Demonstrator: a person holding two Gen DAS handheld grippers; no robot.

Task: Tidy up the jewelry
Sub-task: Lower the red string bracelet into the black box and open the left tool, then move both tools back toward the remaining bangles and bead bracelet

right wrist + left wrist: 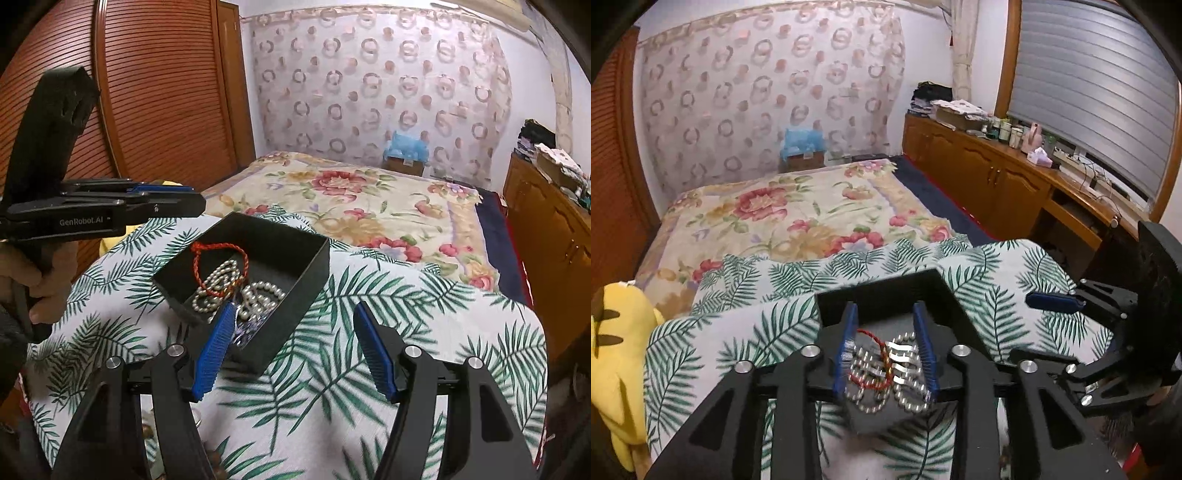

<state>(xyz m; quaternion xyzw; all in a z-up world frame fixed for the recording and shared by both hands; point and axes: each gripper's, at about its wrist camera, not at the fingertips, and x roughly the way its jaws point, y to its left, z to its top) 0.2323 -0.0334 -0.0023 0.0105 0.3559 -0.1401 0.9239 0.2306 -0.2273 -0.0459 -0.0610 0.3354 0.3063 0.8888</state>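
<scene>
The left tongs (886, 347) hang part-open directly above the black box (280, 236), gripping nothing; pearl strands (236, 291) and red cord (218, 266) lie inside (heaped). The right tongs (291, 350), wide and empty, straddle its near corner.

Soft, even indoor light with a warm cast and weak shadows fills the room, the fisheye bends walls and blackens corners, the leaf cloth (369, 387) smears near the lens, and beads (886, 373) glint faintly.

Home bedroom, floral-covered bed (798, 218), wooden cabinets (979, 173), window blind (1089, 96)
</scene>
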